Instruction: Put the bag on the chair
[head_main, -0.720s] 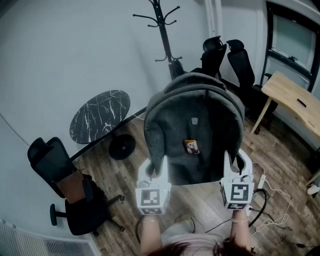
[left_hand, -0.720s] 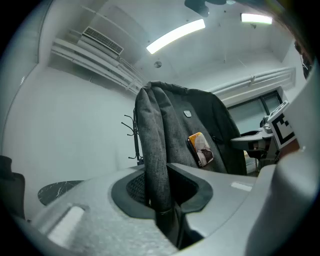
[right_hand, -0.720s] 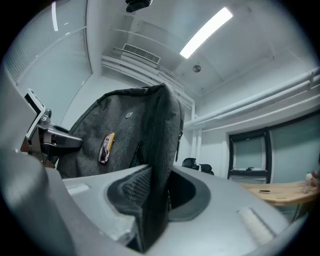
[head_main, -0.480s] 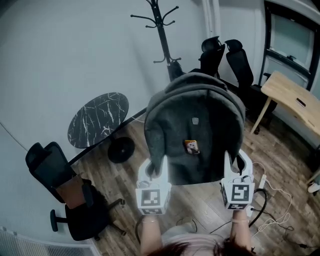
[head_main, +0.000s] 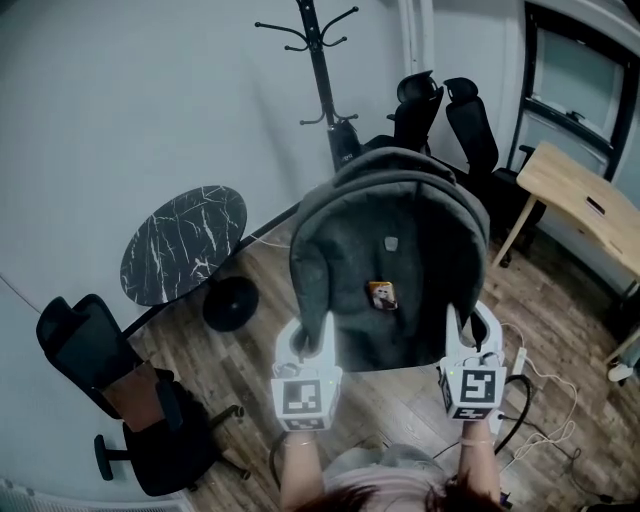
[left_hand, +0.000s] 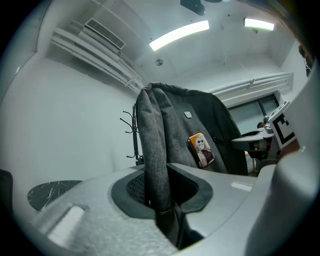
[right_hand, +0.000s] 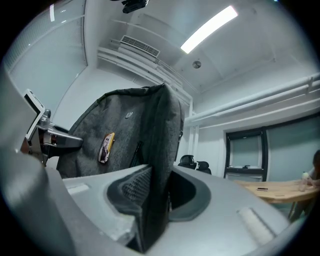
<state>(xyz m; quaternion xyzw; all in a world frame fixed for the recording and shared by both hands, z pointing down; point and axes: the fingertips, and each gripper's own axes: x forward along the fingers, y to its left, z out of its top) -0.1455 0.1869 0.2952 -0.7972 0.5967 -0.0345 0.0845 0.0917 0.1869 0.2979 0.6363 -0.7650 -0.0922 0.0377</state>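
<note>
We carry the bag (head_main: 390, 250) upright, left tongs (head_main: 308, 345) and right tongs (head_main: 470, 335) each clamped on a side; the chair (head_main: 120, 395) stands beyond the left tongs.

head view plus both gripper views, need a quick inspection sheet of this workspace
Surface: wood floor; no worktop in use.
Job's things: grey bag held up in the air, small picture badge on its front; black chair stands at lower left, apart from the bag.
Clutter: nothing seen.
Grippers: left gripper and right gripper each have their fingers closed on a grey fold at the bag's side.
Cables: loose cables and a white power strip on the floor at right.
Surroundings: round marble table, coat stand, two office chairs, wooden desk.
</note>
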